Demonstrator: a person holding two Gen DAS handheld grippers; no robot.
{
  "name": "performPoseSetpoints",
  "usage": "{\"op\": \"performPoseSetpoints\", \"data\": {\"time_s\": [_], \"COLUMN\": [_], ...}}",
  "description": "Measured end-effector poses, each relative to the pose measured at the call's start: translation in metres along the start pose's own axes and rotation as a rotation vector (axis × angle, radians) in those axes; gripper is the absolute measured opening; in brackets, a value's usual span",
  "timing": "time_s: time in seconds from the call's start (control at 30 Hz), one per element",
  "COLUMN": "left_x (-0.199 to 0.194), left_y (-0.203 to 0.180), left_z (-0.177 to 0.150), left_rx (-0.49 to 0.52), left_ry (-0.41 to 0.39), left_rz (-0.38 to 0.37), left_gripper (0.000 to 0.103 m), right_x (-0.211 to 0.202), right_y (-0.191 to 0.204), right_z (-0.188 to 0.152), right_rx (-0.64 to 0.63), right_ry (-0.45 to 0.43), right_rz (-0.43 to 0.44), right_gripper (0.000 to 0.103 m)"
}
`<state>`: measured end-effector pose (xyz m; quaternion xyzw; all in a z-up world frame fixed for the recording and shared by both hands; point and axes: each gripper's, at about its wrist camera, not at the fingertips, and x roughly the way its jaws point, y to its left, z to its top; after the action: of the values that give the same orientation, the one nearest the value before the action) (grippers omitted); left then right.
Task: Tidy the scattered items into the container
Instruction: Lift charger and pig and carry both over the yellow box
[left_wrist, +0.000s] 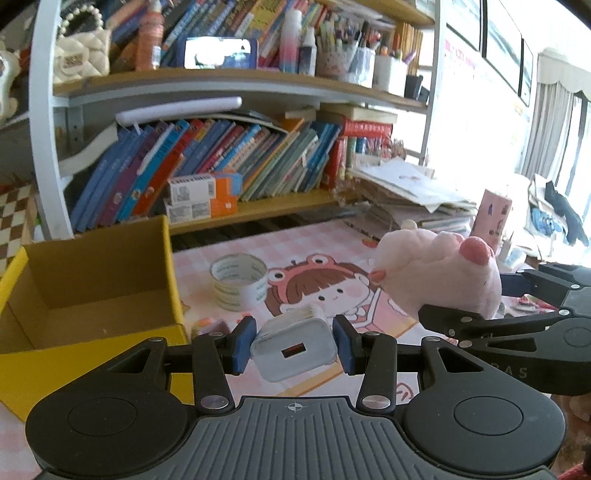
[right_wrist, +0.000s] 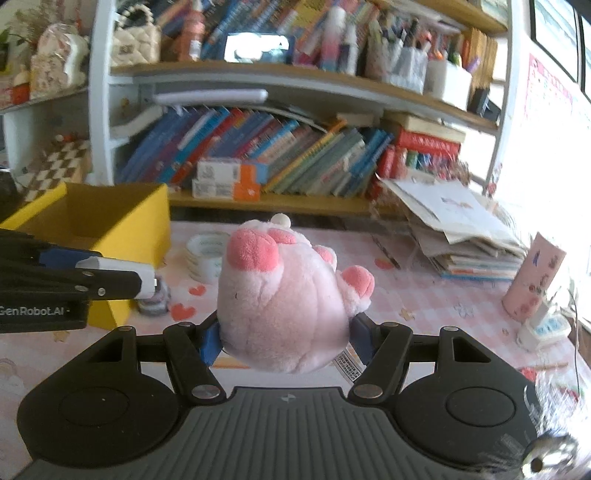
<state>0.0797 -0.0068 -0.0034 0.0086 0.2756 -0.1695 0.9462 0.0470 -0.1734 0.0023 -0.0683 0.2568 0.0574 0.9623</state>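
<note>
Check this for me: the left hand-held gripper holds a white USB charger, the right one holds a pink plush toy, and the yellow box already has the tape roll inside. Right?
One error: the tape roll stands on the pink desk mat beside the yellow box, not inside it, as the left wrist view shows. The charger and plush toy are held as you said.

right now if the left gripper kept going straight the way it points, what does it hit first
Probably the tape roll on the desk mat, ahead of the charger in the left gripper; depth is unclear.

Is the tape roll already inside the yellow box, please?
No, the tape roll sits on the pink mat beside the yellow box, outside its walls.
</note>
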Motion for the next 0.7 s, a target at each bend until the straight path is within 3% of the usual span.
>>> {"op": "performPoseSetpoints", "data": {"time_s": [0.7], "left_x": [-0.054], "left_y": [0.073], "left_z": [0.005], "left_rx": [-0.095], "left_ry": [-0.102], "left_rz": [0.098], "left_gripper": [0.044], "right_x": [-0.007], "right_y": [0.077], "right_z": [0.03], "right_rx": [-0.091], "right_ry": [-0.083], "right_rz": [0.101], "right_gripper": [0.065]}}
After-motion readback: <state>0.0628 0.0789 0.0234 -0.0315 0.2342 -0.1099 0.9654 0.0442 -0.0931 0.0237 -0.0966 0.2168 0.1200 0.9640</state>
